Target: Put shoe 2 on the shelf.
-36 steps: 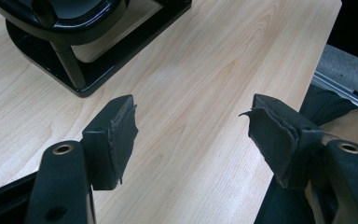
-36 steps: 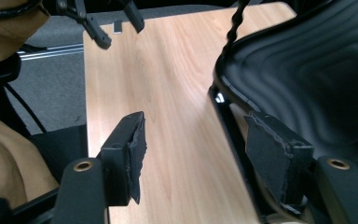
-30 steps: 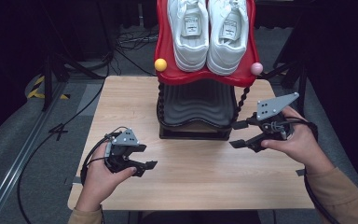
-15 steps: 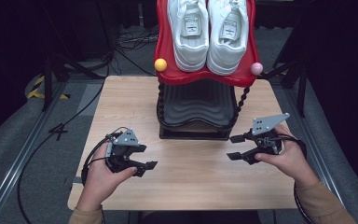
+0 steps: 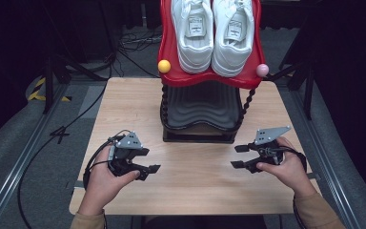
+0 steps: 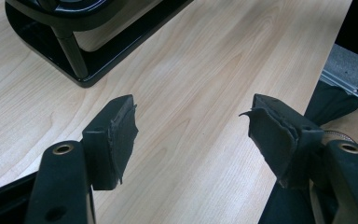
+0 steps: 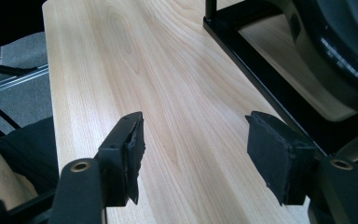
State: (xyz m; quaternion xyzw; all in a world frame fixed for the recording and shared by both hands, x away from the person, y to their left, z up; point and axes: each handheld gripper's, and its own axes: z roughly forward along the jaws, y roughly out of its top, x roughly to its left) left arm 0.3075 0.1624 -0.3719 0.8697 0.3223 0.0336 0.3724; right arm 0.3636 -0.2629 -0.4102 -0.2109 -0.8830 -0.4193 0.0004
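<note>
Sneakers (image 5: 212, 31) are already sitting paired on the red top tier of the shoe rack (image 5: 201, 114), while the left gripper (image 5: 145, 161) and right gripper (image 5: 238, 156) are hanging wide open, empty, in front of it, so nothing's looking left to do.

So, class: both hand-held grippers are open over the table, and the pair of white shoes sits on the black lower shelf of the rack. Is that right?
Not quite. The white shoes sit on the red top shelf of the rack, not the black lower shelf, which holds none; the high view shows it. The rest stands: the left hand-held gripper and right hand-held gripper are both open over the table.
</note>
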